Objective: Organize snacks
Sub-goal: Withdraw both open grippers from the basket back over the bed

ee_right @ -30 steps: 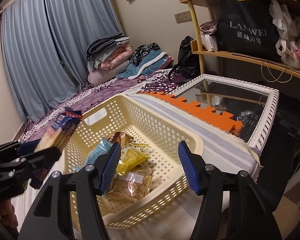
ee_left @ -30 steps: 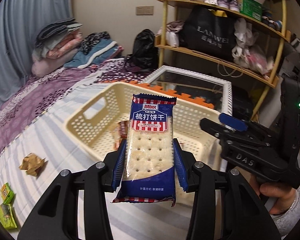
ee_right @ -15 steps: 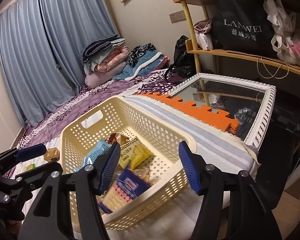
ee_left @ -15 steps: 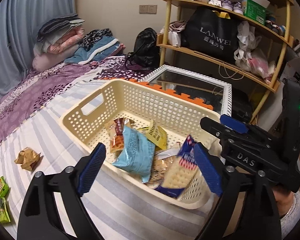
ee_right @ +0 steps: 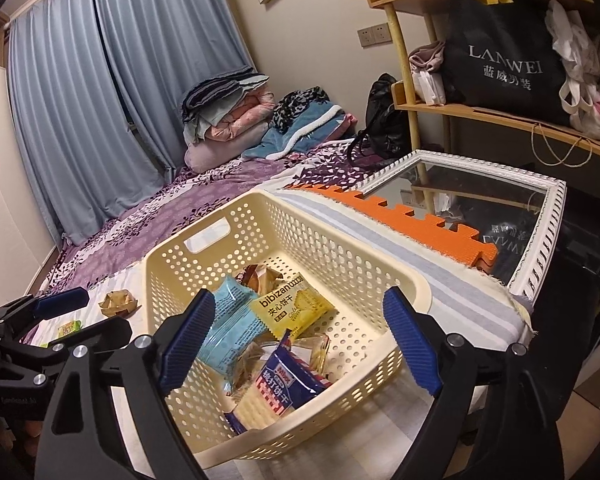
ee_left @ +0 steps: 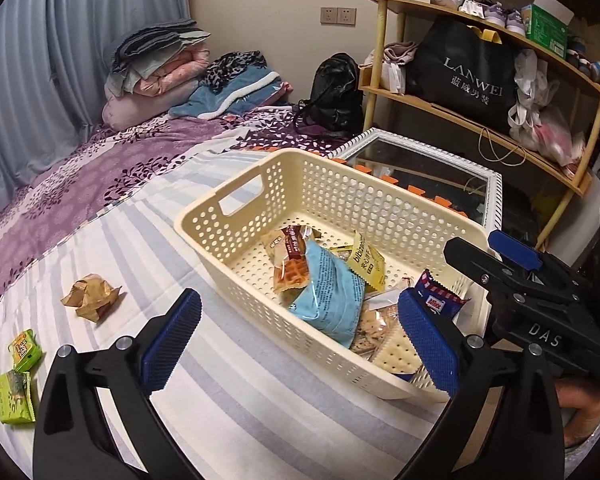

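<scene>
Left wrist view: a striped bed [ee_left: 240,392] carries the cream basket [ee_left: 332,196] near its edge, beside a framed mirror [ee_left: 496,200] and wooden shelves [ee_left: 480,128]. Both the left gripper [ee_left: 300,344] and right gripper [ee_right: 296,344] have just been opening and hold nothing. The soda biscuit pack [ee_right: 284,384] lies inside the basket. Green snack packets [ee_left: 18,376] sit on open bedding.

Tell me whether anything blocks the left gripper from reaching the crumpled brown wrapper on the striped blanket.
Nothing visible does. The crumpled brown wrapper lies alone on bare striped blanket, left of the basket. The left gripper is open and empty, its jaws having just opened.
</scene>
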`<state>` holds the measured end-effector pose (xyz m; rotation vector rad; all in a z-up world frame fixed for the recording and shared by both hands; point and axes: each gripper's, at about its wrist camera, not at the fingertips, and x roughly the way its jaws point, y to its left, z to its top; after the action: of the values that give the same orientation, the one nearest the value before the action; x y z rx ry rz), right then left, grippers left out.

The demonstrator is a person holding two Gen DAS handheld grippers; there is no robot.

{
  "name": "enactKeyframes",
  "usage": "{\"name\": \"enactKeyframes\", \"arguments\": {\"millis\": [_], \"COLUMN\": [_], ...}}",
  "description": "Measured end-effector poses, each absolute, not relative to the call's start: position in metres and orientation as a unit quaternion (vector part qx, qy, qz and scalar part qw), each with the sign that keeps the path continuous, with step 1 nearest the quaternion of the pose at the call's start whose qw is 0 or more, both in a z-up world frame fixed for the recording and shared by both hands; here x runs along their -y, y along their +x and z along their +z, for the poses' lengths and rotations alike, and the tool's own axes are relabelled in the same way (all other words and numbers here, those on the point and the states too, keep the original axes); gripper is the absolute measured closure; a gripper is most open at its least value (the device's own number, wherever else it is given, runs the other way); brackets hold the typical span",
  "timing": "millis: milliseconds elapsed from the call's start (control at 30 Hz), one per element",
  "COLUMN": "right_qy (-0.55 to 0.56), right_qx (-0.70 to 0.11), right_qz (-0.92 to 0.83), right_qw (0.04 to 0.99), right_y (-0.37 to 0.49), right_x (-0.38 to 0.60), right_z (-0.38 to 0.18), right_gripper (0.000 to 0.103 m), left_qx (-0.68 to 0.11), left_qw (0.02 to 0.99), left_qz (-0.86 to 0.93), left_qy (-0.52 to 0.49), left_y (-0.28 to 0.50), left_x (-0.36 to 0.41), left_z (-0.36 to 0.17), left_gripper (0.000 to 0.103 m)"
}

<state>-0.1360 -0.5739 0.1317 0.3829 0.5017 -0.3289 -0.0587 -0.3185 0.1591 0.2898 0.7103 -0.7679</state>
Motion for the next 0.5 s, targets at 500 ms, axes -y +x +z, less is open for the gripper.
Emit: {"name": "enactKeyframes", "arguments": {"millis": [500], "right_qy": [0.165], "right_qx": [-0.247], "right_qz": [-0.123], "right_qw": [0.947], "right_y": [-0.122], "right_x": [0.541], "right_z": [0.142], "right_gripper": [0.018], "left_qx": [-0.341], "left_qw": [0.873], "left_qz": [-0.331], "left_qy": [0.111], "left_y": [-0.046], "left_x": [0.278], "left_z": [0.162], "left_gripper": [0.003]}}
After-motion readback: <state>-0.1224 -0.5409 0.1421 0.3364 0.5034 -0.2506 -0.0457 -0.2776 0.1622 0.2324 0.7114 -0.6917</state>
